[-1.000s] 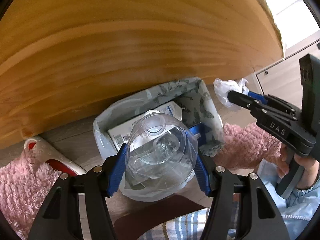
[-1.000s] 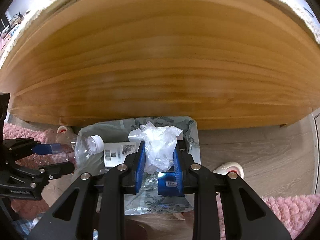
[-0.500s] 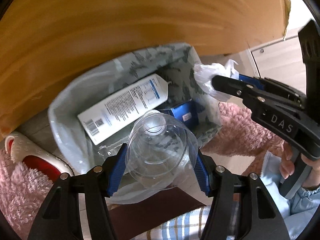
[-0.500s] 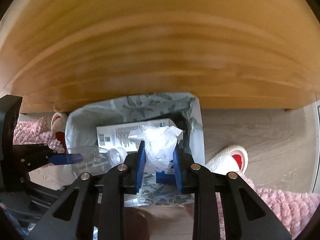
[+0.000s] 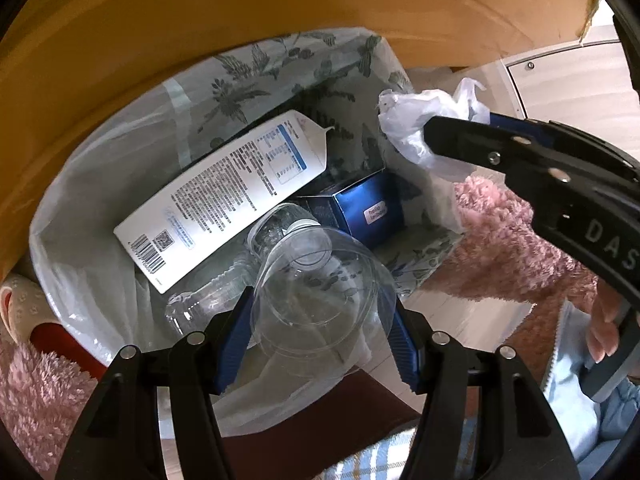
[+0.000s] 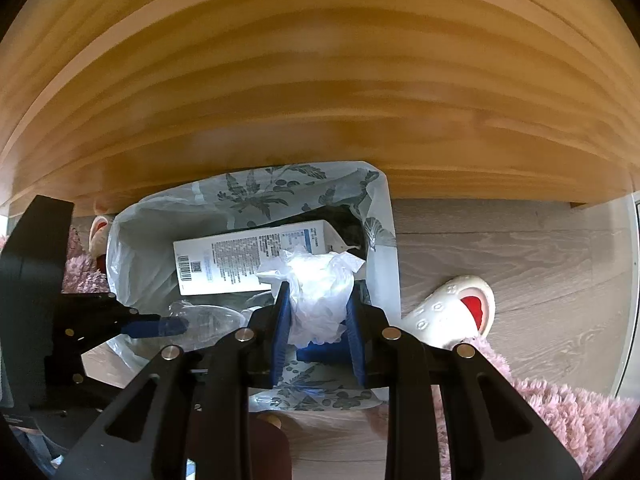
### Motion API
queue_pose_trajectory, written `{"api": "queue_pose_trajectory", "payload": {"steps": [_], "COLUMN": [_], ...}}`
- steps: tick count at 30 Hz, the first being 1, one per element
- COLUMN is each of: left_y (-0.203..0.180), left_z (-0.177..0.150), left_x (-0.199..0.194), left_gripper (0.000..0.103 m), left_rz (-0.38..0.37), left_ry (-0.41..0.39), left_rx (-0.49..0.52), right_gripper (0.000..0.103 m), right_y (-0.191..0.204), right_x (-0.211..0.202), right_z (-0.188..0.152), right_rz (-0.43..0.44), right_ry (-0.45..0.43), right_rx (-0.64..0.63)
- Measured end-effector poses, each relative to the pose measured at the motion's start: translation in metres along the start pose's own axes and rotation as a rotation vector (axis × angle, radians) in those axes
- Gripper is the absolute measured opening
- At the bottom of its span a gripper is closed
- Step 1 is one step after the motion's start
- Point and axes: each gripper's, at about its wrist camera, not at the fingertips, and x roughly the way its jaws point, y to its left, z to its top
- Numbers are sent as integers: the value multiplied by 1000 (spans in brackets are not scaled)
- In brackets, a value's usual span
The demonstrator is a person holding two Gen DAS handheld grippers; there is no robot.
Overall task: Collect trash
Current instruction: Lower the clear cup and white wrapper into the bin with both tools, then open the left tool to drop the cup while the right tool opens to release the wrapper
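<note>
My left gripper [image 5: 320,336] is shut on a clear plastic bottle [image 5: 316,292], held bottom toward the camera over the open trash bin [image 5: 80,208], which has a leaf-print liner. My right gripper [image 6: 318,320] is shut on a crumpled white plastic bag [image 6: 316,292] above the bin's right side; the bag also shows in the left wrist view [image 5: 420,120]. Inside the bin [image 6: 132,256] lie a white carton [image 5: 224,196], a blue box [image 5: 360,212] and another clear bottle [image 5: 212,300]. The left gripper shows in the right wrist view [image 6: 172,326].
A wooden tabletop underside [image 6: 320,80] hangs just above the bin. White and red slippers [image 6: 452,316] and pink fluffy rugs [image 6: 560,420] lie on the wood floor beside the bin. A white cabinet [image 5: 568,84] stands at the far right.
Both grippers have moved closer over the bin and tilted down toward its inside. The bottle and the bag stay gripped. More of the bin's contents show now.
</note>
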Motion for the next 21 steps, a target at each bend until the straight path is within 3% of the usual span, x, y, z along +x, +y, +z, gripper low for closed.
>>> {"api": "queue_pose_trajectory", "payload": {"steps": [9,21], "left_y": [1,5], "left_z": [1,1], "left_x": [14,15], "left_gripper": [63,66], "left_rz": [-12,-18], "left_ry": [49,30], "left_rx": [3,-7], "right_gripper": [26,26], "right_y": [-1,0], "right_x": [3,2], "right_z": [1,1], "right_rz": [-3,-7], "right_ry": [2,-1], "right_rx": [-12,-16]}}
